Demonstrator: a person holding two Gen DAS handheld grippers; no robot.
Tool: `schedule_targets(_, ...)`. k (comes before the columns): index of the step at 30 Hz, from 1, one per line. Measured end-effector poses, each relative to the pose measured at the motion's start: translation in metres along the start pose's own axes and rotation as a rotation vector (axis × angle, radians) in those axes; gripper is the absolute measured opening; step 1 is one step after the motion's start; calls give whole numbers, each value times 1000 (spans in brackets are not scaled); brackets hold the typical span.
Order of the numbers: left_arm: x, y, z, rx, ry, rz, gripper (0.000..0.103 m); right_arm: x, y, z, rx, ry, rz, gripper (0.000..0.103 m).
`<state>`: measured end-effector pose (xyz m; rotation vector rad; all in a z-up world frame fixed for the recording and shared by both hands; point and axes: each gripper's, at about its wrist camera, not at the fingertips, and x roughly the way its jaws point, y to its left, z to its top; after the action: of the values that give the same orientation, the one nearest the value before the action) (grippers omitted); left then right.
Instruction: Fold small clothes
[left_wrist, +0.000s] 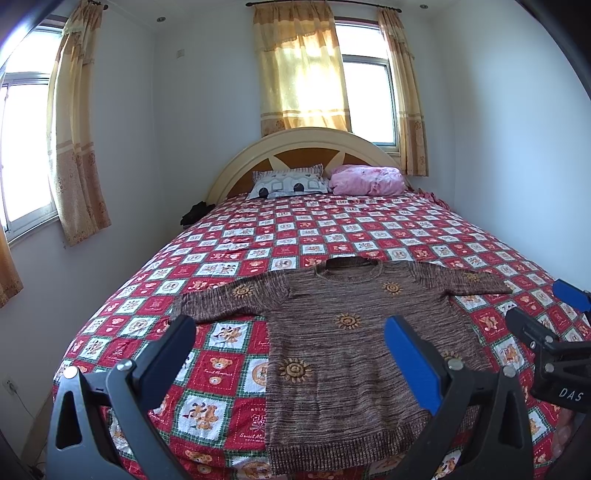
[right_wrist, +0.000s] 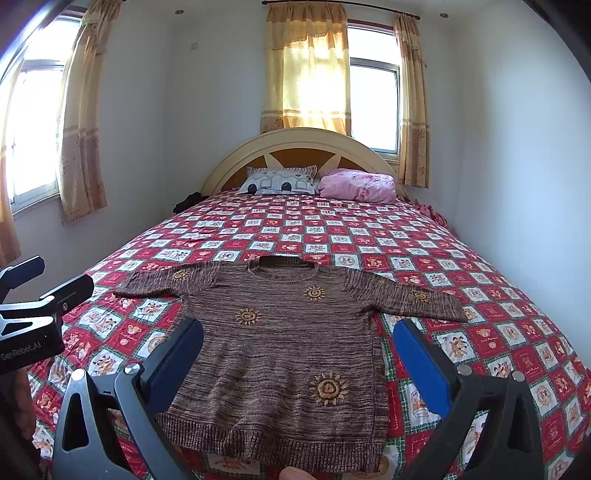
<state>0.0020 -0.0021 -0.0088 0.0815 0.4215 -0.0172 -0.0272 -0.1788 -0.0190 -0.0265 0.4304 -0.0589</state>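
A small brown knit sweater (left_wrist: 332, 347) with orange sun patterns lies flat, face up, on the near end of the bed, both sleeves spread out sideways; it also shows in the right wrist view (right_wrist: 288, 354). My left gripper (left_wrist: 288, 332) is open and empty, hovering above the sweater's left side and hem. My right gripper (right_wrist: 295, 339) is open and empty, hovering above the sweater's lower body. The right gripper also shows at the right edge of the left wrist view (left_wrist: 546, 306), and the left gripper shows at the left edge of the right wrist view (right_wrist: 55, 277).
The bed has a red checked quilt (left_wrist: 332, 229) with bear prints. A patterned pillow (left_wrist: 288, 184) and a pink bundle (left_wrist: 365, 181) lie by the headboard (left_wrist: 306, 147). Walls stand close on both sides; curtained windows (left_wrist: 306, 74) are behind and at left.
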Motion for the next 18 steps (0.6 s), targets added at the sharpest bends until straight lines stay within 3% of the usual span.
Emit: schedule_targets(18,4,3,-5,-6,9,-2,103,4,0,-2,2,10,-4,102)
